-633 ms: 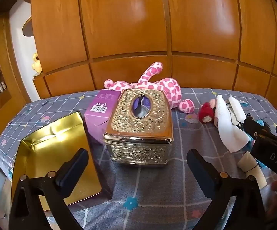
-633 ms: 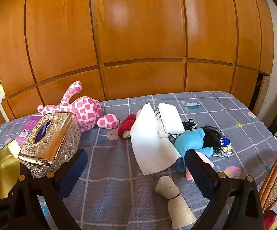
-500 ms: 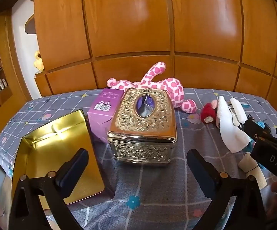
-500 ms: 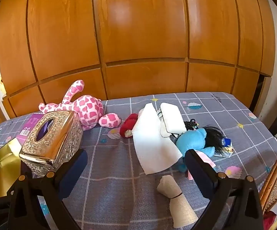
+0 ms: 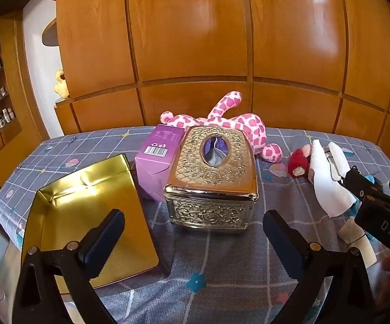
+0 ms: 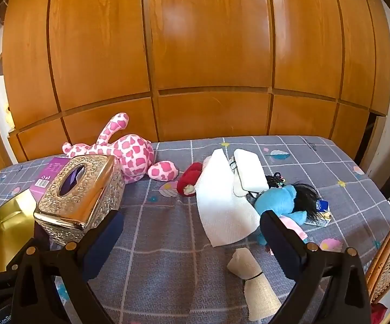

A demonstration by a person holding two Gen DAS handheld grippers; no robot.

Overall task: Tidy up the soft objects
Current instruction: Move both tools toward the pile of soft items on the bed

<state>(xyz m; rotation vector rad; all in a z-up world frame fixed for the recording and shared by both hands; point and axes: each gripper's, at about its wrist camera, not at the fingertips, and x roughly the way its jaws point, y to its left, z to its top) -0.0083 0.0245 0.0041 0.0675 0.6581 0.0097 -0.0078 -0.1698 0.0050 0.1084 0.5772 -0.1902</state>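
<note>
A pink spotted plush (image 5: 238,127) (image 6: 130,154) lies at the back behind the ornate gold tissue box (image 5: 213,178) (image 6: 78,191). A small red plush (image 6: 190,179) (image 5: 298,162), a white paper towel (image 6: 224,210) (image 5: 327,186), a white pad (image 6: 250,170), a blue doll with black hair (image 6: 284,202) and a beige cloth roll (image 6: 254,275) lie to the right. My left gripper (image 5: 193,232) is open and empty in front of the tissue box. My right gripper (image 6: 190,232) is open and empty above the cloth, short of the towel.
A gold tray (image 5: 86,216) lies at the left front edge, beside a purple carton (image 5: 158,159). A grey patterned cloth (image 6: 167,270) covers the table. Wooden panels (image 6: 195,54) stand behind. A wicker chair (image 6: 389,259) is at the right edge.
Both grippers have drifted slightly, so the tissue box and the toys sit a little differently in each view. Nothing was picked up; both stay open.
</note>
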